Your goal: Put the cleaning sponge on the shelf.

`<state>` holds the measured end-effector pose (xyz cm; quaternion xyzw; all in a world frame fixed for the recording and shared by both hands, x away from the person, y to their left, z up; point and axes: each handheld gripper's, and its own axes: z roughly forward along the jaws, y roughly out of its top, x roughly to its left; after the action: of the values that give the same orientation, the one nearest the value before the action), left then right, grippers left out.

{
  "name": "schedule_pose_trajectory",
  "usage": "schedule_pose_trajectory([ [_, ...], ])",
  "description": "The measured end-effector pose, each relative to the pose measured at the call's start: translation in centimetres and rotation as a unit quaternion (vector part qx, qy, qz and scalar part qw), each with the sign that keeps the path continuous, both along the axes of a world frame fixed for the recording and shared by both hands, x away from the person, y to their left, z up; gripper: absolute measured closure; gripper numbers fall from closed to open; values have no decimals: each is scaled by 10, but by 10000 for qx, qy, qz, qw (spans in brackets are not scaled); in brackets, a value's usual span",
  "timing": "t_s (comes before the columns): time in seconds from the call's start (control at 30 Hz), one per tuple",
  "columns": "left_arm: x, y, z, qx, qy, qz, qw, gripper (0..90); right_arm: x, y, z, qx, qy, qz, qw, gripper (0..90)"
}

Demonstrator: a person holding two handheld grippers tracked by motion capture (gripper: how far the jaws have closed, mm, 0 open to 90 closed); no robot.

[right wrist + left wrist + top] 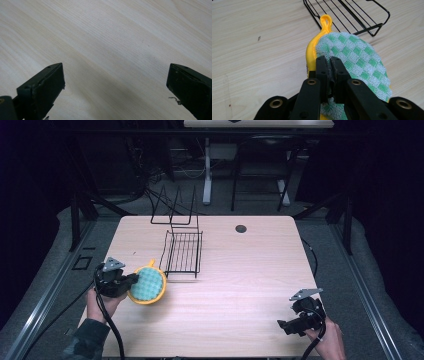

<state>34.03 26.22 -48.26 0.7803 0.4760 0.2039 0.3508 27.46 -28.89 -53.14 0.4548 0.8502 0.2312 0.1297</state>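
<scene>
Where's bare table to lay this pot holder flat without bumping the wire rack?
Widest free patch: between the wire rack and the right gripper, across the table's middle and right. Also bare: the near edge below the pot holder. Crowded: the left gripper, shut on the pot holder, sits close beside the rack.

I am counting one potholder (146,284) (yellow rim, green check face), one wire rack (182,252) lying flat on the table (240,285), and one wire stand (172,210) behind it. I am also counting two grippers, left (134,279) and right (281,325).
</scene>
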Motion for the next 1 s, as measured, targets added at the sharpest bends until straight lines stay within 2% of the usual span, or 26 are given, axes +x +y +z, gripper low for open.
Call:
schedule_pose_trajectory([
  [0.1,2,-2,2,-79,-27,-9,10000,860,0,0,0,8,-4,10,10000,11],
  [0.27,3,-7,6,-80,-115,-50,9999,860,-1,0,0,-22,-15,11,10000,11],
  [0.57,10,-2,6,-343,-167,76,9992,860,0,0,0,-9,11,-9,10000,13],
  [1.0,22,-7,10,-390,-235,47,9990,861,1,0,0,-21,35,-14,10000,14],
])
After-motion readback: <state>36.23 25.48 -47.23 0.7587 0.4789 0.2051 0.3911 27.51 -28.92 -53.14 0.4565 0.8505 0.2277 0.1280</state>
